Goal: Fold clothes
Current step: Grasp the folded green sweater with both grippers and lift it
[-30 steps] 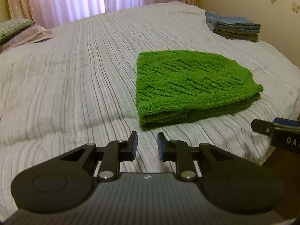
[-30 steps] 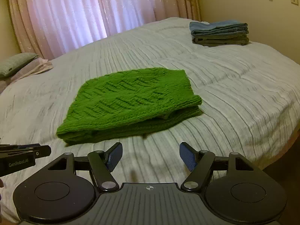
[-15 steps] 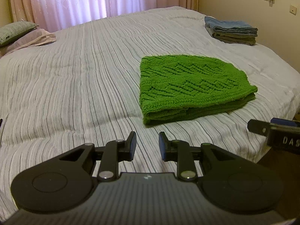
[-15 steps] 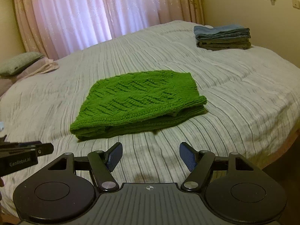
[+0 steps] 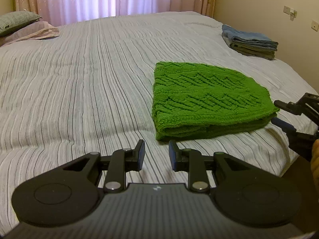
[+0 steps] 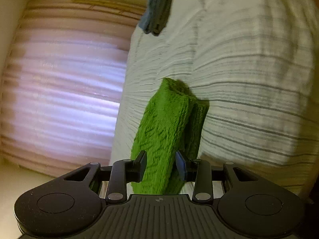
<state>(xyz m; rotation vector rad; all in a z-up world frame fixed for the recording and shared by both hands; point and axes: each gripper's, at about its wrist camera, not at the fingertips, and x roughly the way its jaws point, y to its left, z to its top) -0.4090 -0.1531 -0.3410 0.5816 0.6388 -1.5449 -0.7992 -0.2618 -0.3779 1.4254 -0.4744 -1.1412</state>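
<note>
The folded green knit garment (image 5: 209,99) lay on the striped bedspread (image 5: 89,79), near its front edge. The right gripper (image 6: 160,164), rolled on its side, was closing on the garment's end, both pads against the knit. The left gripper (image 5: 156,154) hung just before the garment's near corner, jaws slightly parted, holding nothing. A stack of folded clothes (image 5: 251,43) lay well beyond the garment.

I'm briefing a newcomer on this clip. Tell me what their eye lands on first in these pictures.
The bright green knitted garment, folded on the striped bedspread, stands out at once. The right gripper, rolled onto its side, is closing its jaws around the garment's near right edge. The left gripper hangs over the bed's near side with nothing between its jaws, and a stack of folded blue-grey clothes sits at the far right by the wall.
</note>
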